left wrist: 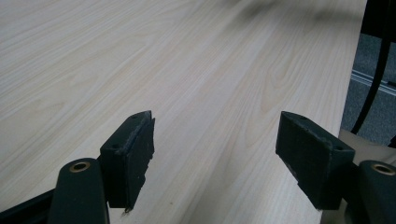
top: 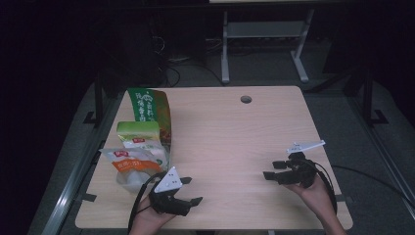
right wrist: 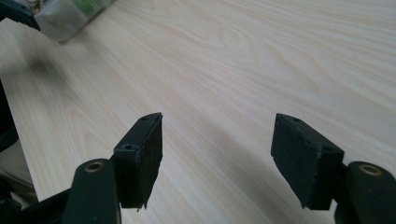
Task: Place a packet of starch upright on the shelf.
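Light wooden table point(top: 230, 132), round cable hole point(top: 246, 99) near far edge. Left gripper point(top: 192, 190) at near-left edge, hand-held, jaws spread wide, nothing between them; bare wood ahead in the left gripper view point(left wrist: 215, 140). Right gripper point(top: 272, 170) at near-right, hand-held, pointing toward table centre, jaws likewise wide apart and empty; bare wood between them in the right gripper view point(right wrist: 217, 140). Three snack packets stacked along left side: orange-labelled clear pouch point(top: 132, 166) nearest, just beside left gripper; pale green pouch point(top: 139, 134) behind, overlapping it; dark green bag point(top: 149, 107) farthest back. All packets well apart from right gripper.
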`<state>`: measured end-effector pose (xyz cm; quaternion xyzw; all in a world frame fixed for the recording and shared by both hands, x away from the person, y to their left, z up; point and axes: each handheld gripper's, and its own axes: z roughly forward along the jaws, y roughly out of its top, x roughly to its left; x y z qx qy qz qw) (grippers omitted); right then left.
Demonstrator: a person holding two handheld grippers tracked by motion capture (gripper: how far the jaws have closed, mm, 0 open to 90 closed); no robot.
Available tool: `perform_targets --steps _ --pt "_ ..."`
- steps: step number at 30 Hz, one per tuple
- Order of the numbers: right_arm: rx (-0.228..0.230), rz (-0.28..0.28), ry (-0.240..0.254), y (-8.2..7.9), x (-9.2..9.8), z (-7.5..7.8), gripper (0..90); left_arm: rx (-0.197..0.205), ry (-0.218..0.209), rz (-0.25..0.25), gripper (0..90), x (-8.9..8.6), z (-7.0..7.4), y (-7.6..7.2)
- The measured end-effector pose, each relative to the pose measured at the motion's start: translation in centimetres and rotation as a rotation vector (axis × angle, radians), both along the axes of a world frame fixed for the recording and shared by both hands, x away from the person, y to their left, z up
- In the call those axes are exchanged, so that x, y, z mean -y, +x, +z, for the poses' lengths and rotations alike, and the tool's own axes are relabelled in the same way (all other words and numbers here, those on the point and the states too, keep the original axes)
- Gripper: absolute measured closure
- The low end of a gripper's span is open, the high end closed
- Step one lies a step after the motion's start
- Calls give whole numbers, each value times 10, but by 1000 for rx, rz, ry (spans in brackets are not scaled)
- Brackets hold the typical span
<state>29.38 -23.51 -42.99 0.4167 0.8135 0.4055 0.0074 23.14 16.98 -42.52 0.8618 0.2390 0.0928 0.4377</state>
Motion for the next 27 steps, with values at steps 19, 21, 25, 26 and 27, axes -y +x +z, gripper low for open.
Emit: perform_targets --steps 19,21,25,26,27 --pt "32 -20 20 -32 12 -8 312 -3 -2 2 275 -2 0 0" --pt "42 -27 22 -36 13 -8 307 -5 -5 4 274 -2 0 0" --pt "62 -31 13 -43 12 -10 295 -5 -6 3 271 -3 0 1" --pt "66 -28 5 -44 11 -10 292 -6 -5 2 268 -3 0 0" --pt "72 -32 -1 -46 10 -10 291 -3 -6 -1 268 -2 0 0"
